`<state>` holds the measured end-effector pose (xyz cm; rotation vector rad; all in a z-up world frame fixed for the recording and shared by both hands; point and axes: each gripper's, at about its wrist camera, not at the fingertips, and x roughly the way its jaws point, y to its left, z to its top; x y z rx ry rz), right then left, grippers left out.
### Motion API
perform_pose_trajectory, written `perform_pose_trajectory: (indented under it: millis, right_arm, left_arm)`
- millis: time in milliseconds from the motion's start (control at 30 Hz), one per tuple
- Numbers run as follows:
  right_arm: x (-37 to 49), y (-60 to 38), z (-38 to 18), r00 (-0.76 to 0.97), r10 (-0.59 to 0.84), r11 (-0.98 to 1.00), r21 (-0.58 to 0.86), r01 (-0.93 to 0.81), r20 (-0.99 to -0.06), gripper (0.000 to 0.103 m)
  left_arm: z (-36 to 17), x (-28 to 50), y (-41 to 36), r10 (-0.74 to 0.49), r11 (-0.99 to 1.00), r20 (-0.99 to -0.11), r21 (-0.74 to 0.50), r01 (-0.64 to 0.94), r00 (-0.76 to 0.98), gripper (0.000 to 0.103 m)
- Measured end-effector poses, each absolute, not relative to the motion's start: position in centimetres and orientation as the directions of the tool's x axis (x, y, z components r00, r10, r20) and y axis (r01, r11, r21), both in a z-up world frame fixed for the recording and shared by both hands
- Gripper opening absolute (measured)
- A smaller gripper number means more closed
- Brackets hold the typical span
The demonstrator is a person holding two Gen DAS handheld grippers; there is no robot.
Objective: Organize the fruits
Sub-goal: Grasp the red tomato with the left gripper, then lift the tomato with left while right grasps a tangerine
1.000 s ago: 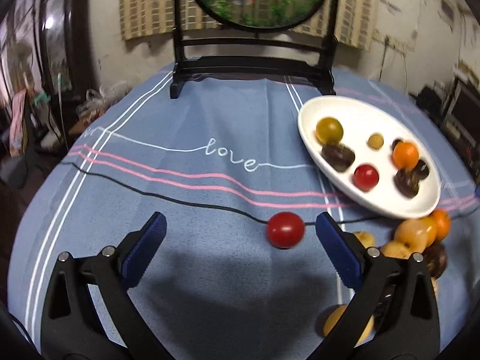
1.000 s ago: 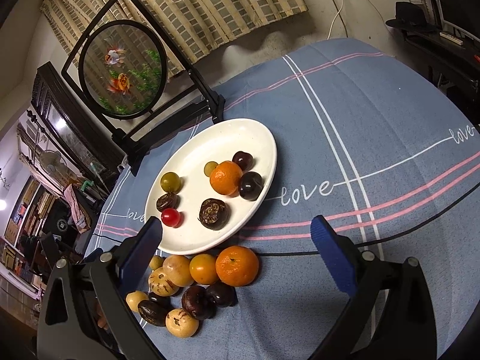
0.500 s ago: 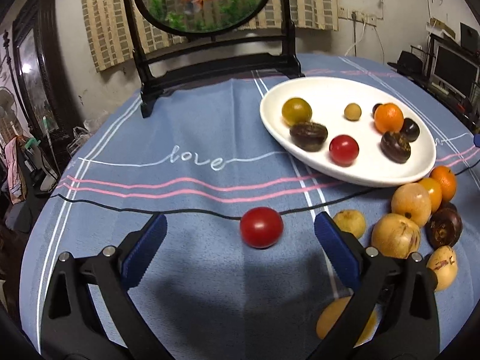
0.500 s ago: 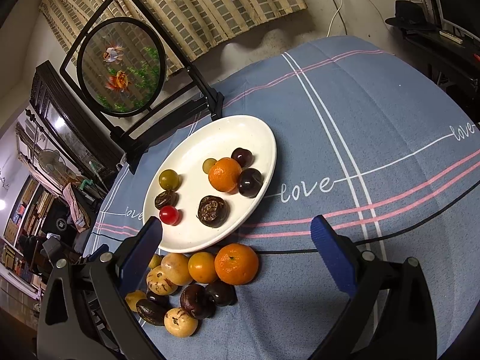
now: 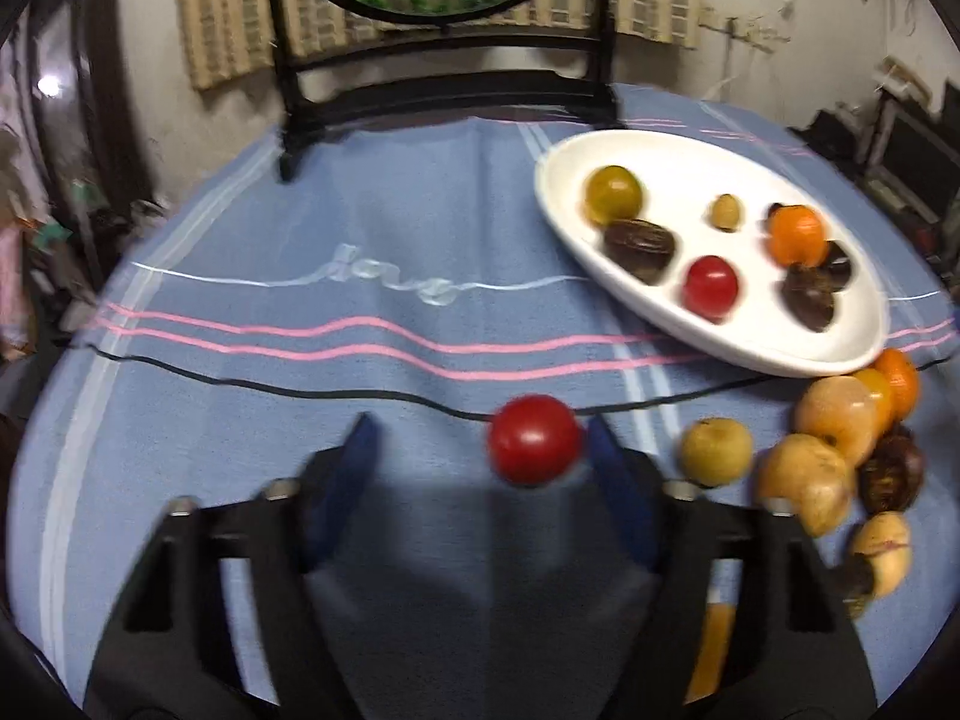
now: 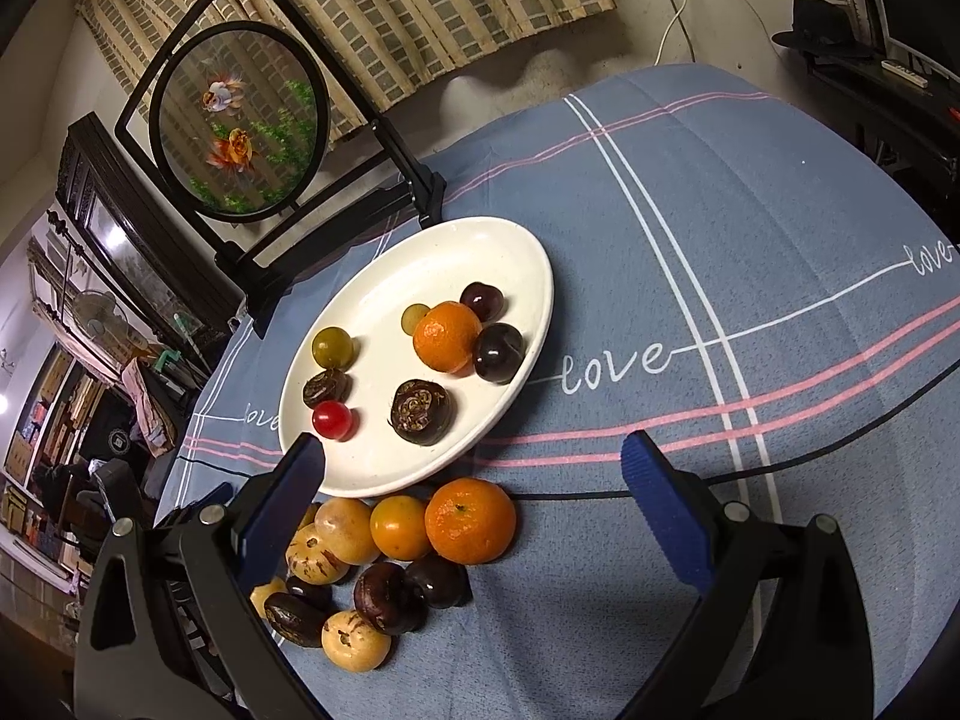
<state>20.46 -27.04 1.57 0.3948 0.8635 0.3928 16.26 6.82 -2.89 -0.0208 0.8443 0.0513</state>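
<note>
In the left wrist view, the left hand-held gripper (image 5: 480, 450) has its blue pads apart, with a red tomato (image 5: 533, 440) on the counter (image 5: 240, 396) close against the right pad; blur makes contact hard to judge. A white plate (image 5: 750, 348) of fruit lies beyond to the right.

In the right wrist view, the right hand-held gripper (image 6: 474, 468) is spread wide and empty above a pile of fruit (image 6: 396, 552) just beside the plate (image 6: 420, 264).

one white plate (image 6: 528, 252), seven fruits on it (image 6: 447, 336), ten fruits beside it (image 6: 471, 519)
</note>
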Motion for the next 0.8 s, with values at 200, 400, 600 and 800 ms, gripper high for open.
perform_pose_trajectory:
  millis: [200, 400, 600, 800]
  right_arm:
    - [20.6, -26.7, 1.2, 0.58, 0.469, 0.869, 0.465, -0.168, -0.666, 0.1]
    - [20.1, -25.7, 0.7, 0.553, 0.461, 0.884, 0.411, -0.221, -0.694, 0.099]
    - [20.0, -24.7, -0.9, 0.507, 0.436, 0.9, 0.353, -0.256, -0.744, 0.078]
    - [20.0, -23.1, -2.5, 0.456, 0.408, 0.908, 0.302, -0.288, -0.791, 0.075]
  left_arm:
    - [-3.5, 16.6, 6.0, -0.051, 0.998, -0.771, -0.054, 0.014, 0.634, 0.041]
    - [-3.7, 16.6, 5.8, -0.039, 0.999, -0.775, -0.039, 0.015, 0.631, 0.041]
    - [-3.6, 16.7, 5.6, -0.023, 1.0, -0.778, -0.019, 0.014, 0.628, 0.041]
    - [-3.6, 16.7, 5.6, -0.022, 1.0, -0.779, -0.015, 0.016, 0.627, 0.041]
